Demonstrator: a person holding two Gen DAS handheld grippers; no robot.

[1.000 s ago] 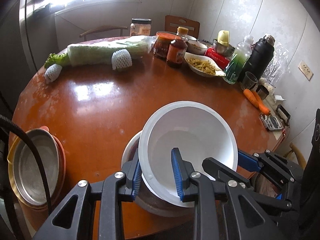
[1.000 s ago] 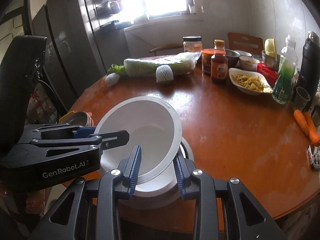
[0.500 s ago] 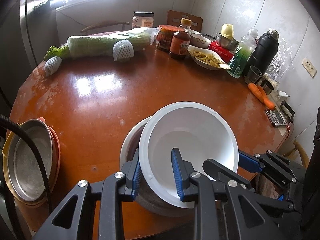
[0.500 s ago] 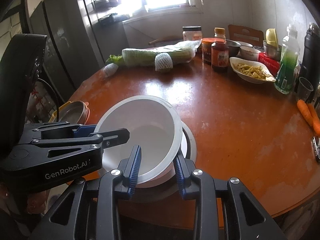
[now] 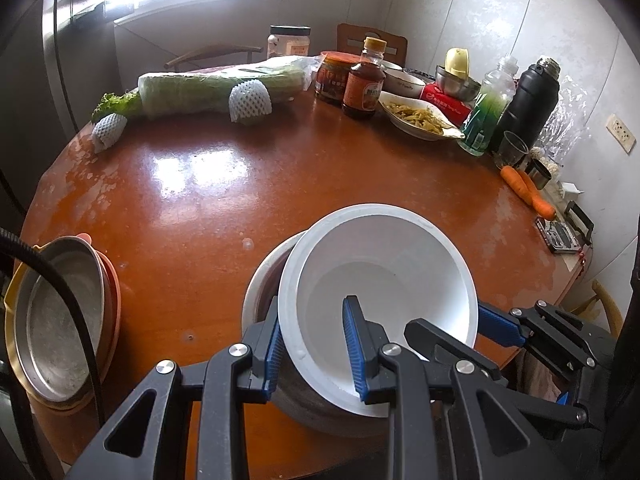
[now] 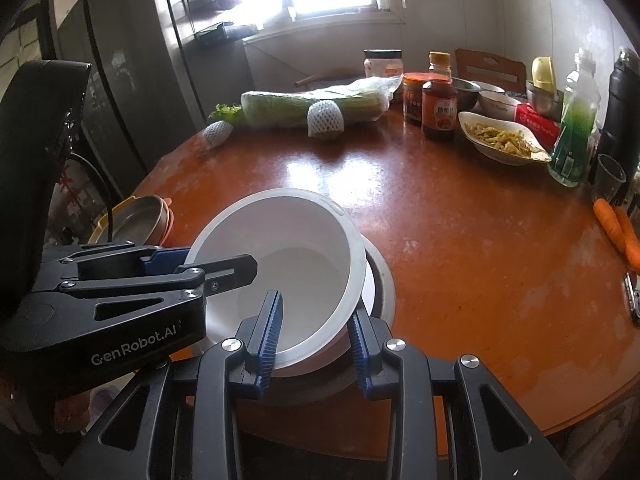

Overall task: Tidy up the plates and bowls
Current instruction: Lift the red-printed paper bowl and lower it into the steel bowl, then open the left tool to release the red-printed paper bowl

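A white bowl [image 5: 380, 280] [image 6: 288, 260] hangs tilted over a larger grey bowl [image 5: 260, 292] [image 6: 382, 284] that stands near the front edge of the round brown table [image 5: 240, 184]. My left gripper [image 5: 314, 344] is shut on the white bowl's near rim, one pad inside and one outside. My right gripper [image 6: 316, 344] is shut on the rim of the same bowl from the other side. Each gripper also shows in the other's view, the right gripper [image 5: 492, 326] at the bowl's right rim and the left gripper [image 6: 224, 272] at its left rim.
A stack of metal and coloured plates [image 5: 60, 328] [image 6: 140, 220] sits at the table's left edge. Along the back lie wrapped greens [image 5: 216, 88], a sauce bottle [image 5: 364, 84], jars, a dish of food [image 5: 420, 116], a green bottle and a black flask [image 5: 528, 100]. Carrots [image 5: 528, 192] lie at the right.
Both grippers keep their hold on the white bowl. They have shifted only slightly over the grey bowl, and nothing else on the table has moved.
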